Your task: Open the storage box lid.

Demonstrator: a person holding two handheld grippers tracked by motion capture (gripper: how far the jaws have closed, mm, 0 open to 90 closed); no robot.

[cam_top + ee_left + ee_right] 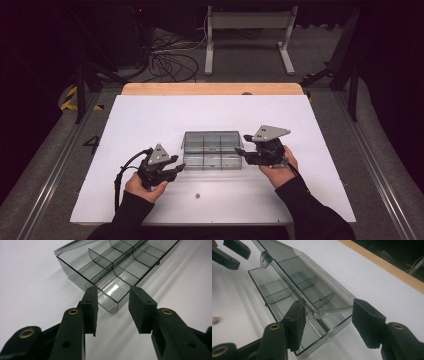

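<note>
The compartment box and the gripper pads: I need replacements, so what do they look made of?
Compartment box: looks like smoke-tinted clear plastic, glossy; dividers and table show through it. Pads of the left hand-held gripper: matte black, probably rubber or foam, without glare.

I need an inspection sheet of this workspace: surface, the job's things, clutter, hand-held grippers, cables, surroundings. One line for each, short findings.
Surface: white board on a table with a wooden far edge.
Job's things: clear smoky compartment box at the centre, its lid partly raised, compartments look empty.
Clutter: one small crumpled bit near the front edge.
Grippers: left hand-held gripper open at the box's left end; right hand-held gripper open around the right end of the lid, pads not pressing.
Cables: black cable from the left hand-held gripper; loose cables on the floor behind.
Surroundings: dark room, grey stand beyond the table.
</note>
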